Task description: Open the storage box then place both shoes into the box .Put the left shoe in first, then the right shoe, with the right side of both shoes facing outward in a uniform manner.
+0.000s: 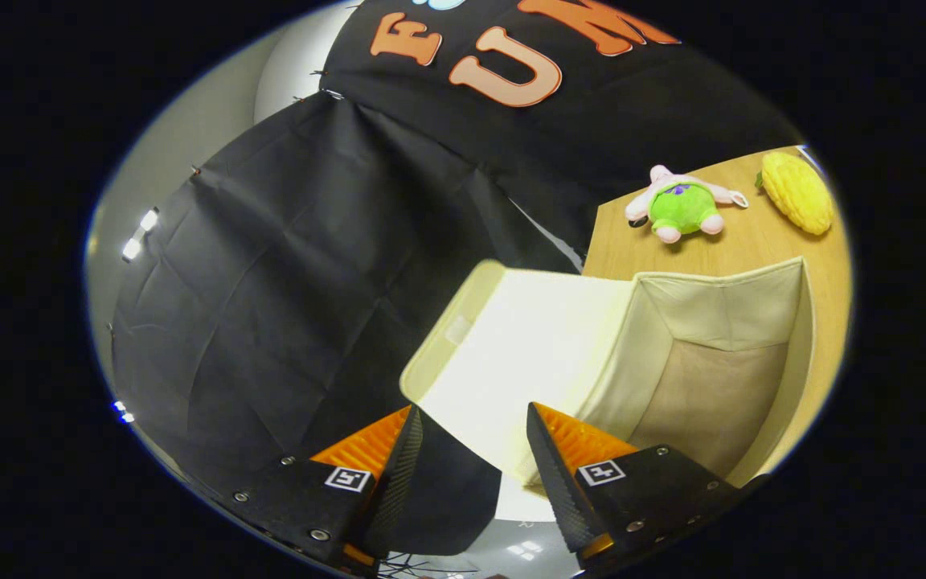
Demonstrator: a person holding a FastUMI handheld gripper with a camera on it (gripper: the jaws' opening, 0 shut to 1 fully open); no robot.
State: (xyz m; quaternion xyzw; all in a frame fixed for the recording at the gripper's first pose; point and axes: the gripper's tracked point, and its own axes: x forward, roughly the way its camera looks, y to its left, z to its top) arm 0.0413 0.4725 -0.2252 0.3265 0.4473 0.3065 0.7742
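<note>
A cream fabric storage box (720, 322) stands on the wooden table (760, 245) with its lid (527, 346) swung back and standing up at the box's left side. The box's inside is bare, showing a beige bottom. My gripper (473, 422) is open, with its orange-and-black fingers (389, 450) spread wide. The lid's near edge lies between the fingertips, and neither finger presses on it. The right finger sits in front of the box's near wall.
A green-and-pink plush toy (682, 207) and a yellow plush corn cob (796, 191) lie on the table beyond the box. Black cloth (286, 281) hangs as the booth wall to the left, just off the table's edge.
</note>
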